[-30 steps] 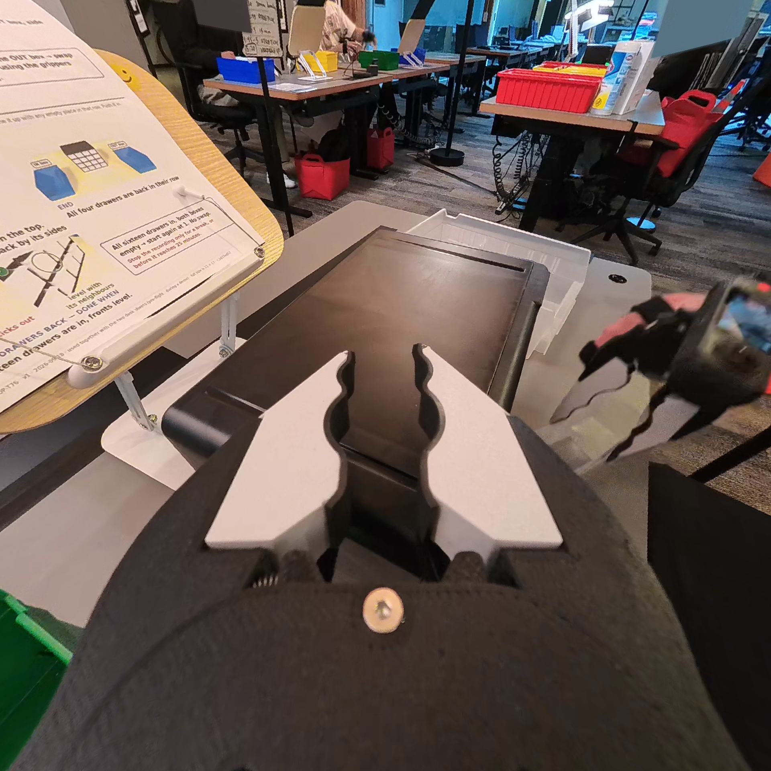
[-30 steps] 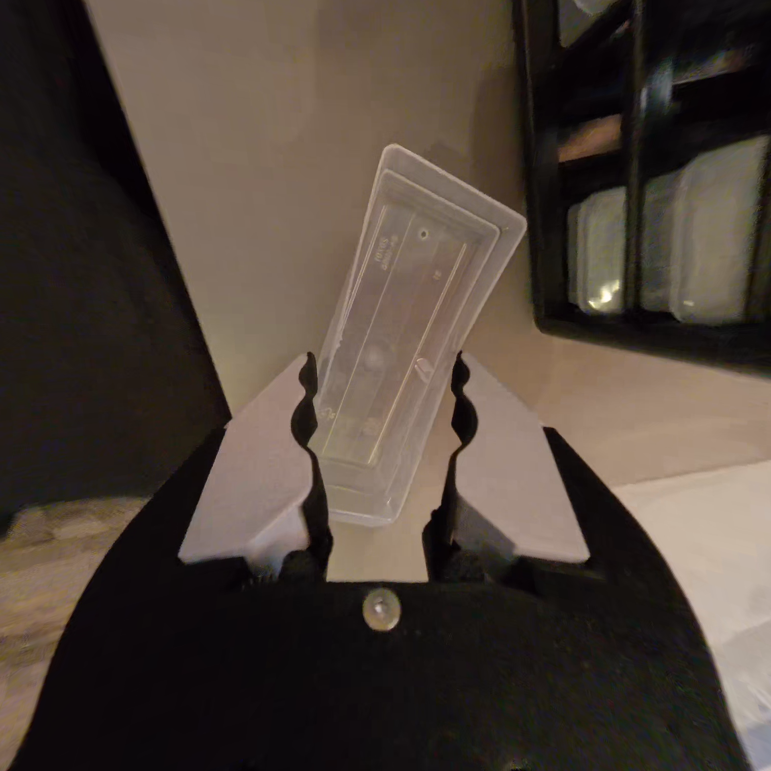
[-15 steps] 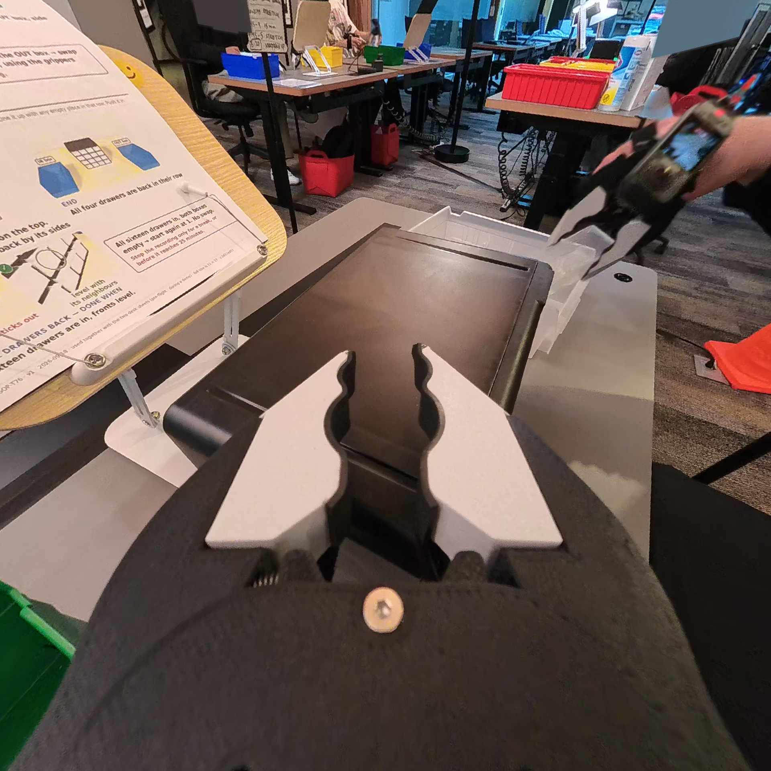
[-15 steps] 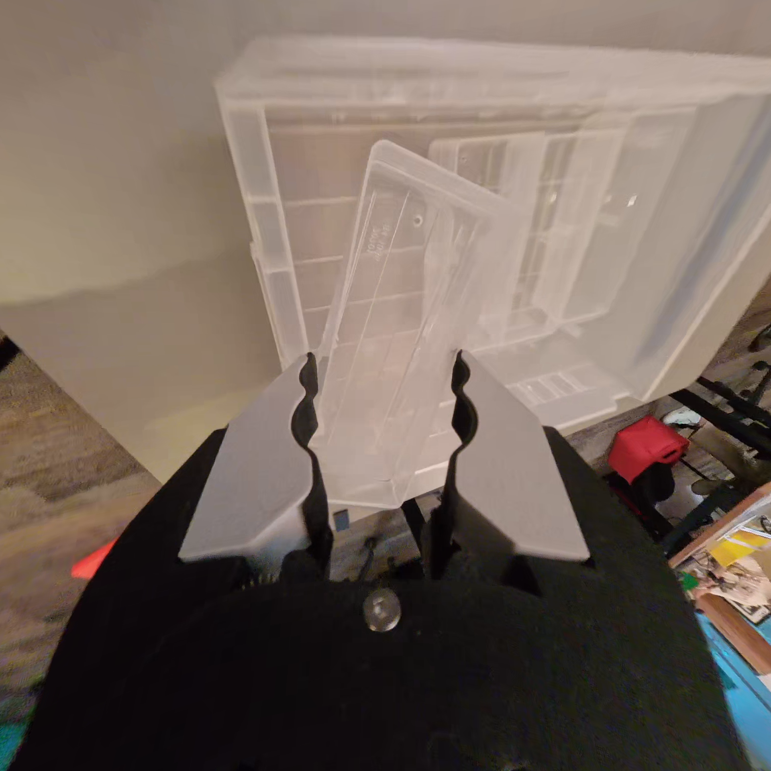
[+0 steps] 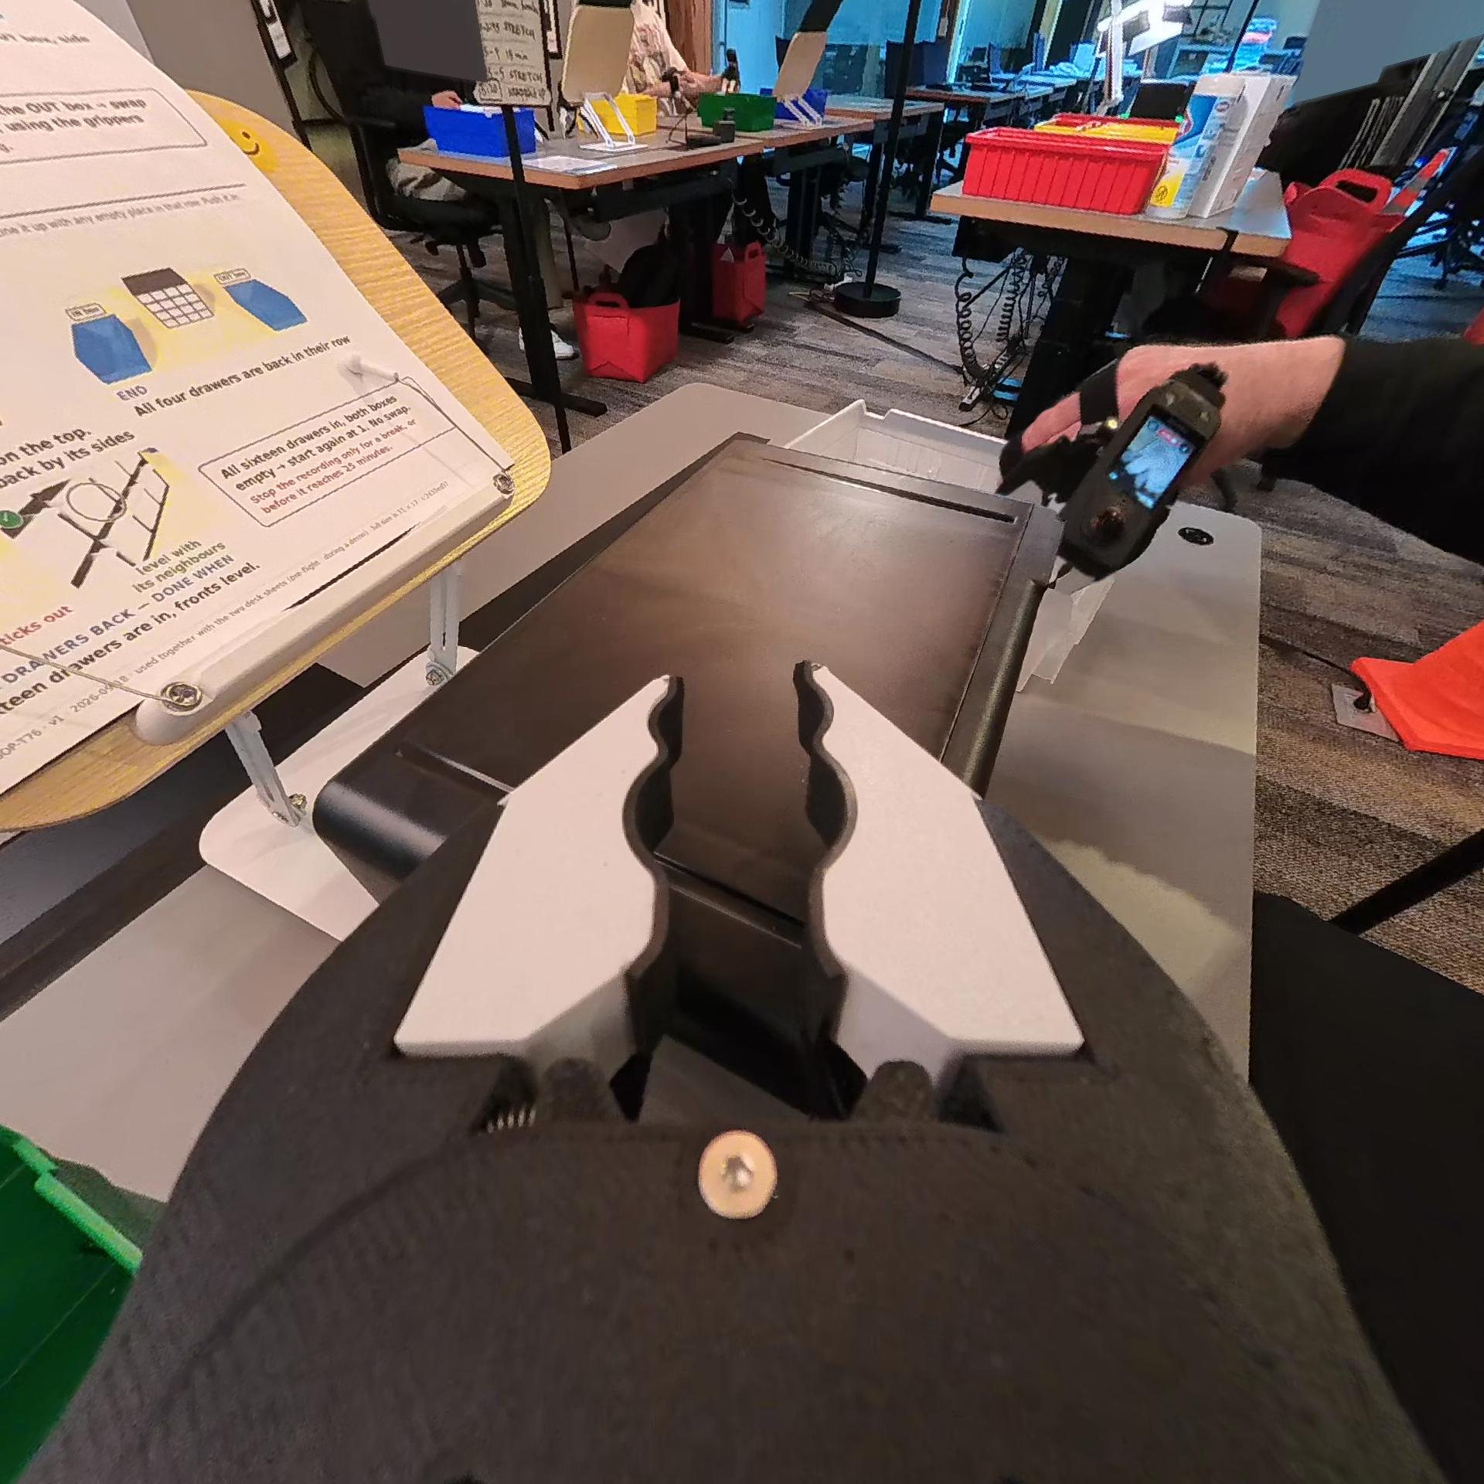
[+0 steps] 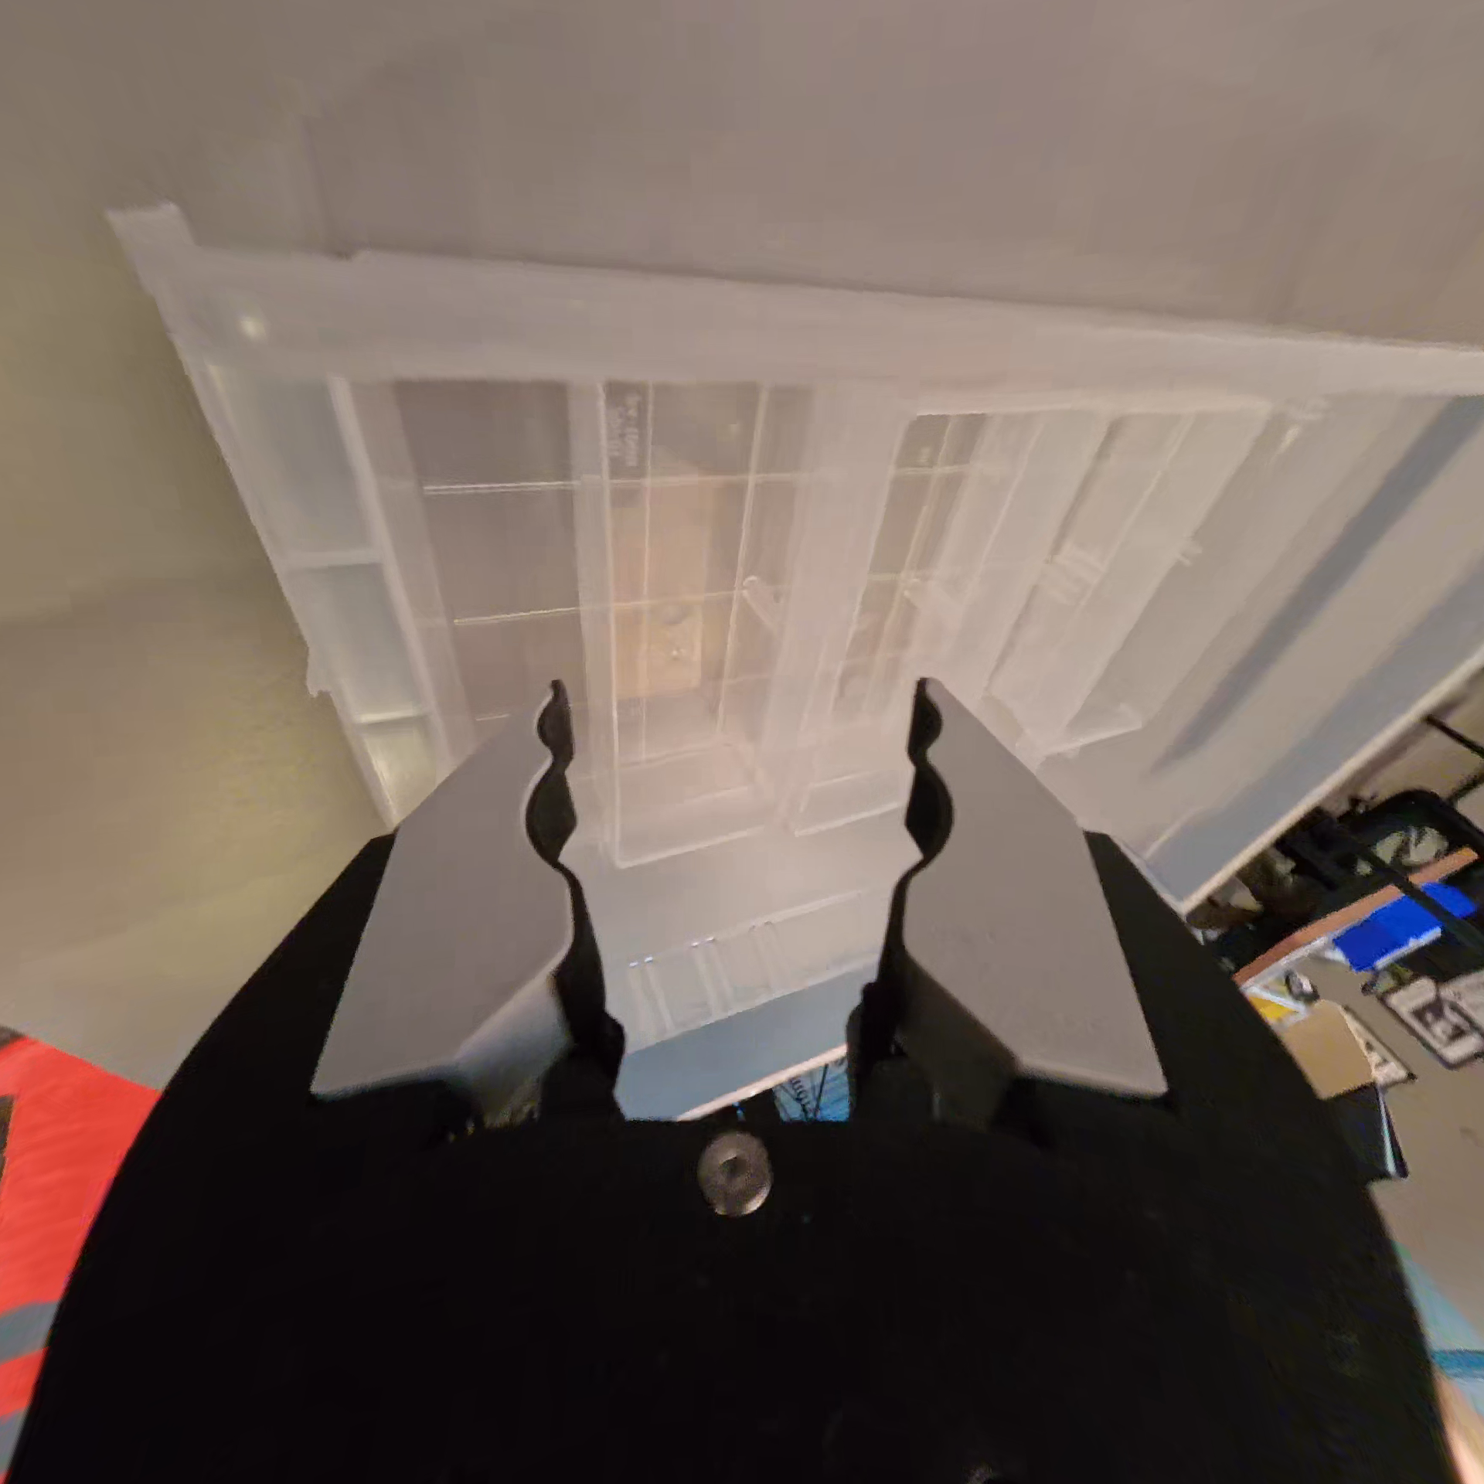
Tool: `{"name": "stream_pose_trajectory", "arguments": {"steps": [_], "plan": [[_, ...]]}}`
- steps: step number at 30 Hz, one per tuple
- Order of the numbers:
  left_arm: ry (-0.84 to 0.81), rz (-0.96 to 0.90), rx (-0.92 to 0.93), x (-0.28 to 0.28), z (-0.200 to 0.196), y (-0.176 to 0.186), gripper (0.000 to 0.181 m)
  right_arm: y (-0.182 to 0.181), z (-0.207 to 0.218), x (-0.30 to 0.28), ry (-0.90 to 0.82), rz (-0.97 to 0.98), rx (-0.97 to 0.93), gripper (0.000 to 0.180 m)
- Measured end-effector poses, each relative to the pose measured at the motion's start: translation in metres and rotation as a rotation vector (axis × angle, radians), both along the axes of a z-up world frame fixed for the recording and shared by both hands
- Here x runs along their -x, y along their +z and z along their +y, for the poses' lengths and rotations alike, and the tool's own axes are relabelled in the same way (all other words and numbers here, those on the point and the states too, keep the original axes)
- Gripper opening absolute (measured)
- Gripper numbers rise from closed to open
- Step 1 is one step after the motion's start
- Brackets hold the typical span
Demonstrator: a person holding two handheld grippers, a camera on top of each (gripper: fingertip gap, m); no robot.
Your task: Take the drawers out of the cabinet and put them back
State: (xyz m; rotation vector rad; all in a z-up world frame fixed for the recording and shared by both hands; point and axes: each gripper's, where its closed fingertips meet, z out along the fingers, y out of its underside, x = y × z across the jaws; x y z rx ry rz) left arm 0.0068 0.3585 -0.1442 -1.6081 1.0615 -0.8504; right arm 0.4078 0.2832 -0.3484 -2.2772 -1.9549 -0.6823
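Observation:
The black cabinet (image 5: pixel 763 578) lies below my left gripper (image 5: pixel 737 682), which hovers over its top with the jaws apart and nothing between them. My right gripper (image 6: pixel 739 691) is open and empty above the clear plastic bin (image 6: pixel 562 297). A clear drawer (image 6: pixel 682 642) lies loose in the bin just beyond the right gripper's fingertips, with another drawer (image 6: pixel 867 642) beside it. In the left wrist view the right gripper (image 5: pixel 1044 522), held by a hand, is over the bin (image 5: pixel 899 438) behind the cabinet's far right corner.
An instruction board (image 5: pixel 241 401) on a stand leans over the table's left side. A green bin (image 5: pixel 48 1253) sits at the near left. The grey table (image 5: pixel 1140 763) ends at the right, with an orange object (image 5: pixel 1429 699) on the floor beyond.
My right gripper carried a clear drawer from the cabinet's front up to the clear bin, then opened and let it go into the bin. My left gripper has stayed still.

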Motion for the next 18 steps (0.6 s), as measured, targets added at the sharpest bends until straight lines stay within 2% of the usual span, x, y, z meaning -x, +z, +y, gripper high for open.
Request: {"name": "stream_pose_trajectory", "arguments": {"steps": [2,5,8,10,11,14,18], "plan": [[0.000,0.001,0.000,0.000,0.000,0.000,0.027,0.012,0.003,-0.004,-0.041,0.001,-0.051,0.085],[0.000,0.002,0.000,0.000,0.000,0.000,0.027,0.039,0.003,-0.002,-0.116,0.104,-0.147,0.077],[-0.003,0.011,-0.001,0.000,0.000,-0.001,0.029,0.076,0.006,-0.020,-0.266,0.209,-0.315,0.076],[-0.003,0.027,-0.025,0.000,-0.001,0.000,0.036,0.092,0.004,-0.040,-0.419,0.307,-0.404,0.080],[0.000,0.050,-0.055,0.001,-0.001,-0.001,0.041,0.095,0.001,-0.051,-0.503,0.365,-0.425,0.081],[0.025,0.089,-0.132,0.012,0.002,0.007,0.040,0.087,-0.016,-0.086,-0.749,0.500,-0.448,0.076],[0.109,0.065,-0.146,0.047,0.017,0.029,0.043,0.072,-0.030,-0.111,-0.955,0.667,-0.481,0.072]]}}
